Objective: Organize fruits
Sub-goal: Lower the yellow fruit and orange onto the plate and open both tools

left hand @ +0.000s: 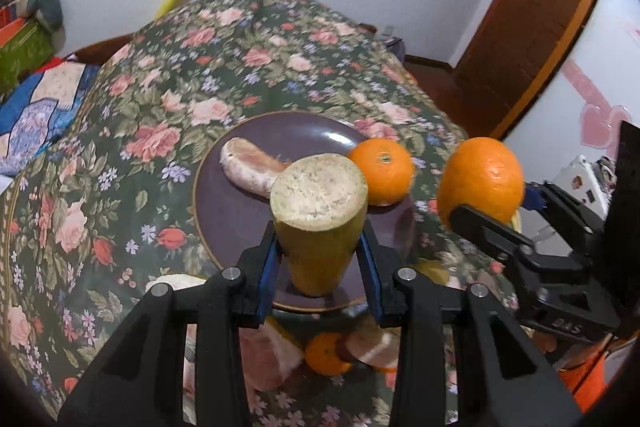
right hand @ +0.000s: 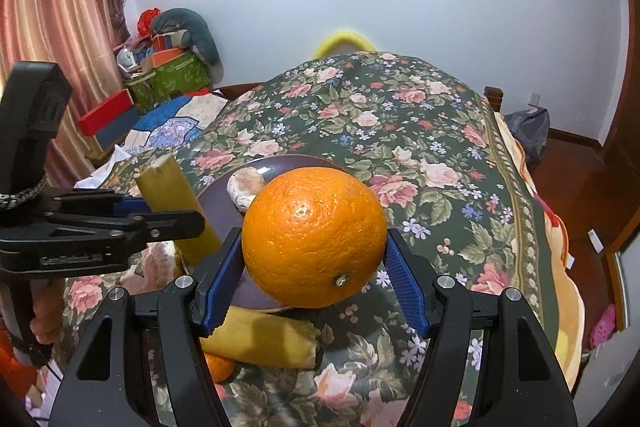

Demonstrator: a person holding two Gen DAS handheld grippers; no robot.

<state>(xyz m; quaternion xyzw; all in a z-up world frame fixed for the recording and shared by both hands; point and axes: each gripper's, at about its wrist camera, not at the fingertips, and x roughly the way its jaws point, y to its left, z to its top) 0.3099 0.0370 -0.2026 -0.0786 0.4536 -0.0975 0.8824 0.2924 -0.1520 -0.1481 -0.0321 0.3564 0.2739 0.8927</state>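
Observation:
My left gripper (left hand: 320, 267) is shut on a yellow-green cut cane piece (left hand: 320, 215) and holds it above the near part of a dark purple plate (left hand: 224, 203). On the plate lie a peeled pinkish fruit segment (left hand: 252, 163) and a small orange (left hand: 382, 171). My right gripper (right hand: 316, 267) is shut on a large orange (right hand: 314, 237) and holds it over the plate's right side; the orange also shows in the left wrist view (left hand: 482, 179). The left gripper (right hand: 168, 223) with the cane piece (right hand: 172, 187) shows at the left of the right wrist view.
A floral cloth (right hand: 400, 131) covers the table. Near its front edge lie another yellow cane piece (right hand: 264, 343), a small orange (left hand: 326, 353) and pinkish peeled pieces (left hand: 268, 355). Boxes and bedding (right hand: 168, 75) stand to the left. A wooden door (left hand: 532, 23) is at the right.

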